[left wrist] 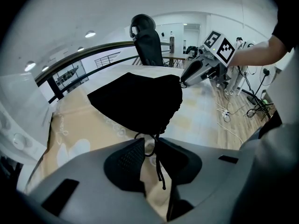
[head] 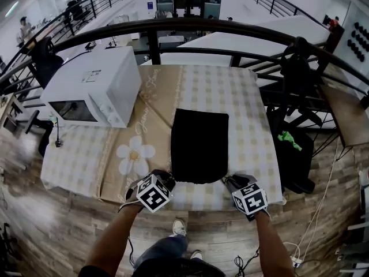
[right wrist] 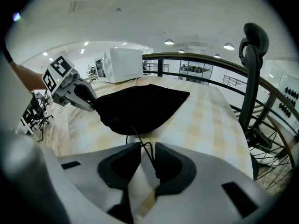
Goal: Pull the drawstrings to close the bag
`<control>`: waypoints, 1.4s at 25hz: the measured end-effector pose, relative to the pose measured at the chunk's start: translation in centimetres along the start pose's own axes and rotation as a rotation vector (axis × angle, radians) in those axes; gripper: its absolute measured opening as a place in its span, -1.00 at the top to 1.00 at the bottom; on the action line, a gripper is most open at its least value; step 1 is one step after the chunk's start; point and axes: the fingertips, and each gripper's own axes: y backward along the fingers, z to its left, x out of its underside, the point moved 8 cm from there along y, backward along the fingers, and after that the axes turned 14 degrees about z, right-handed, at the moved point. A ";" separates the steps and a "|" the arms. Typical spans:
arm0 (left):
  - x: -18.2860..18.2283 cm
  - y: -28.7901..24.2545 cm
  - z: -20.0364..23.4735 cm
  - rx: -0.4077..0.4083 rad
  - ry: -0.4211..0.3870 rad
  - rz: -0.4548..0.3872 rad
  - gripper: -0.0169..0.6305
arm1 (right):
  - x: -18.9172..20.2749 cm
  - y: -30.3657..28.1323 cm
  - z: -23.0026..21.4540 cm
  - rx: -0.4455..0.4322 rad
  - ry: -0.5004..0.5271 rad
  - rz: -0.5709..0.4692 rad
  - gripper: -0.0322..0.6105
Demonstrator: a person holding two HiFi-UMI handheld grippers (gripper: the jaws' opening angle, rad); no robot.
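A black drawstring bag (head: 200,144) lies flat on the checked tablecloth (head: 230,91), its mouth toward the table's front edge. My left gripper (head: 167,178) sits at the bag's near left corner and my right gripper (head: 228,181) at its near right corner. In the left gripper view a black drawstring (left wrist: 159,164) hangs from the bag (left wrist: 135,101) down through the narrow gap of the left gripper (left wrist: 150,146). In the right gripper view another drawstring (right wrist: 148,156) runs between the pads of the right gripper (right wrist: 147,148). On both, a slit of cloth shows beside the cord, so the jaws stand narrowly open.
A white microwave (head: 95,85) stands on the table's far left. A dark railing (head: 202,25) curves behind the table. A black bin with something green (head: 291,149) sits on the floor to the right. The front table edge (head: 196,203) runs just under both grippers.
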 end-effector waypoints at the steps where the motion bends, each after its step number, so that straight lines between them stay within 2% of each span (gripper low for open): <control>1: 0.0 0.0 0.0 -0.001 -0.004 0.000 0.64 | 0.0 0.1 0.0 0.004 -0.003 -0.001 0.59; 16: 0.0 0.5 -0.5 -0.004 0.001 -0.019 0.82 | 0.2 0.2 0.2 0.018 -0.003 0.009 0.79; 27: 0.0 1.0 -0.5 -0.013 0.042 -0.040 0.84 | 0.3 0.7 0.2 0.010 -0.014 -0.007 0.82; 35: -0.9 2.7 0.5 -0.057 0.071 -0.087 0.84 | -1.2 2.1 -0.1 0.049 -0.009 -0.057 0.82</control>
